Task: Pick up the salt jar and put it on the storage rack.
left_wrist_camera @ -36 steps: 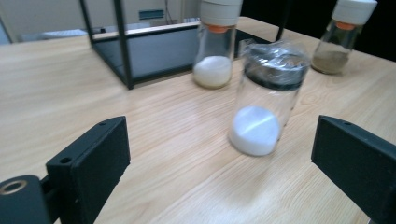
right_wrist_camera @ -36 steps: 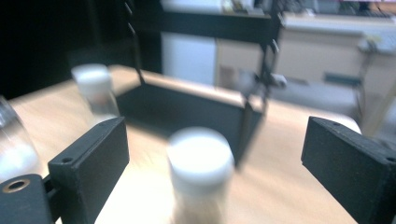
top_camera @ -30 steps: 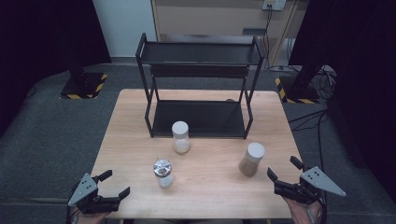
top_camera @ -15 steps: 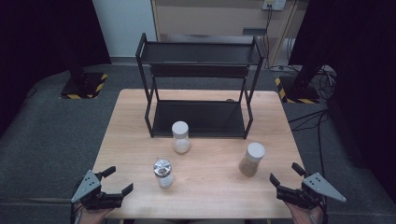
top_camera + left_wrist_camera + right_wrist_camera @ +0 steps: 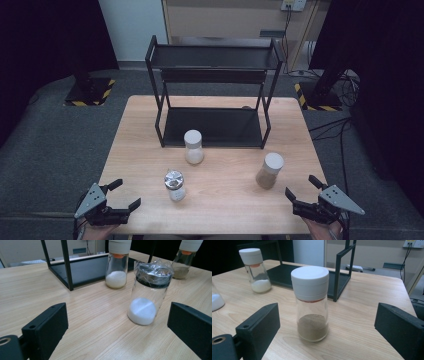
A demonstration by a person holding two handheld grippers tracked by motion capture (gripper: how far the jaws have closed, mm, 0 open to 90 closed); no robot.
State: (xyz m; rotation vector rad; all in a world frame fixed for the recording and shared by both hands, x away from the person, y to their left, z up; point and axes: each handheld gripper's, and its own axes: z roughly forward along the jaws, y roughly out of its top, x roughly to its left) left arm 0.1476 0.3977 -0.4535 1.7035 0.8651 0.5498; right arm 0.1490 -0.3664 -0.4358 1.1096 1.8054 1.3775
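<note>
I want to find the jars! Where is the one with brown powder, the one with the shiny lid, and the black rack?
brown powder jar (image 5: 312, 305), right gripper view, on its glass body.
shiny-lid jar (image 5: 147, 300), left gripper view, on its glass side.
black rack (image 5: 215, 55), high view, on its top shelf.

High view looks down; gripper views sit low, sharing the white-powder jar (image 5: 117, 267).

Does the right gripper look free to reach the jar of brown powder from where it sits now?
Probably yes. The right gripper is open at the table's near edge, and the jar of brown powder stands upright straight ahead between its jaws' line, with bare table in between.
</note>
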